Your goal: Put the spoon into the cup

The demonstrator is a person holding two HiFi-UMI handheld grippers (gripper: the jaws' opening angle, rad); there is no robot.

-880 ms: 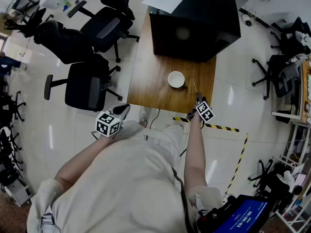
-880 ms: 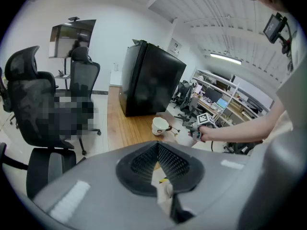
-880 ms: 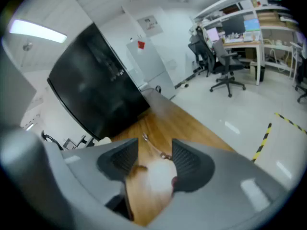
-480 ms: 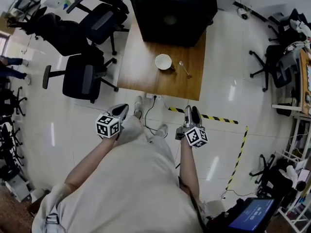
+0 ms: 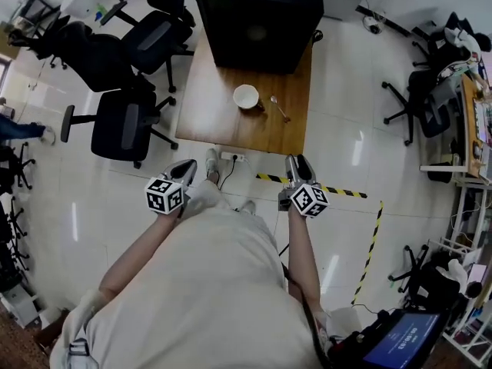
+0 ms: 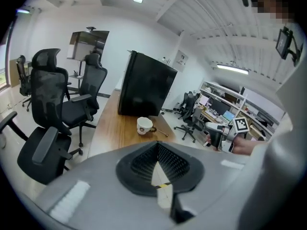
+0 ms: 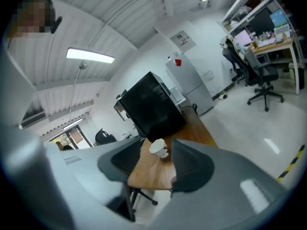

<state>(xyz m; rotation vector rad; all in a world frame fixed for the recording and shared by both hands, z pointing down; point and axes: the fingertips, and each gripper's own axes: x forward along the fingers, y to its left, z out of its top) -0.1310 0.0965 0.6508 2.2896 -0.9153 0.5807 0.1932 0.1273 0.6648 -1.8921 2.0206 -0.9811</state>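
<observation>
In the head view, the spoon (image 5: pixel 279 108) is lying flat on the wooden table (image 5: pixel 215 121), well ahead of both pairs of fingers and touching neither. Its long axis is running diagonally. The rounder end is pointing away toward the black box (image 5: pixel 257 21), and the thin handle is pointing back toward the table's near edge and slightly right. It is sitting just to the right of the white cup (image 5: pixel 246 96), outside it. From the right gripper (image 5: pixel 296 164) it is ahead and a little left of the fingertips. From the left gripper (image 5: pixel 184 174) it is ahead and well off to the right. Both grippers are hanging over the floor, short of the table.

In the left gripper view, the two dark pads are meeting at their tips, leaving only a narrow wedge of floor showing behind them, and they are gripping nothing. The cup and spoon are showing just above the fingertips, far beyond them, with the spoon slanting down to the right of the cup.

In the right gripper view, the fingers are standing wide apart and holding nothing. The cup and the table's near corner are showing in the gap between them, far beyond the tips. The spoon cannot be made out here.
</observation>
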